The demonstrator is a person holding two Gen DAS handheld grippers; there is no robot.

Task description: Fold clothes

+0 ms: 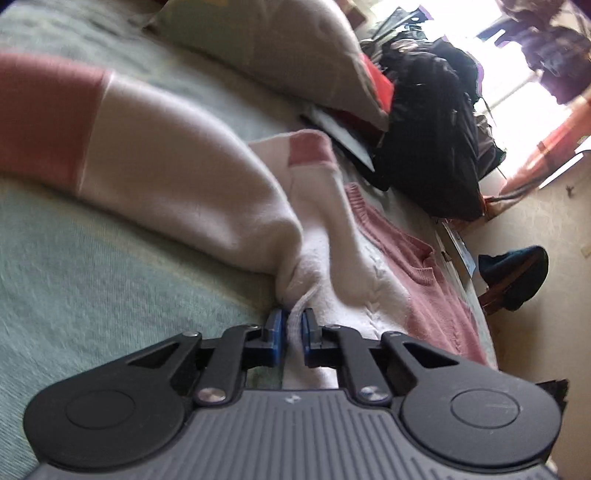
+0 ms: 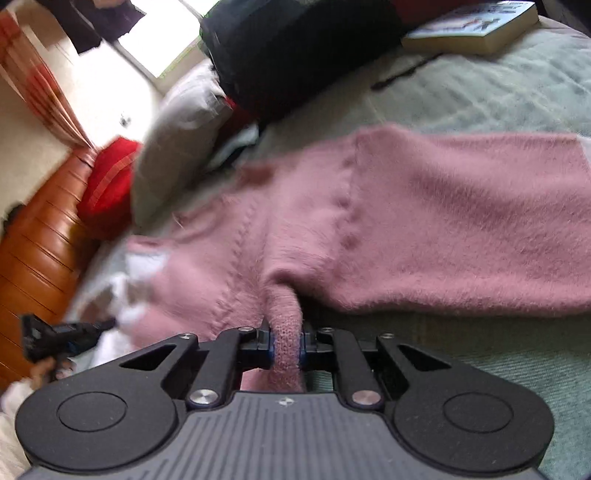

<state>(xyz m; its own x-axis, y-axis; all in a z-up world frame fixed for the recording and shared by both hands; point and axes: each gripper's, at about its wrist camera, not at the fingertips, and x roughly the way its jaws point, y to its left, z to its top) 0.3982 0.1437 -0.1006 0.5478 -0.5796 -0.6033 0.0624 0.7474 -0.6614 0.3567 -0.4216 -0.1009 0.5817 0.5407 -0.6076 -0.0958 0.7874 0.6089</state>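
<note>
Pink-and-white sweater (image 1: pixel 207 184), pale green bedspread (image 1: pixel 92 266)

Fuzzy knit sweater (image 2: pixel 424 229) — matt, soft

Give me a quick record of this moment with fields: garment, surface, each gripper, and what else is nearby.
garment: pink and white sweater, spread out, not yet folded
surface: pale green bedspread
left gripper: shut on a white fold of the sweater
right gripper: shut on a pink fold of the sweater
nearby: grey pillow, black bag, book on the bedspread
stage: both grips made, fold not yet made
</note>
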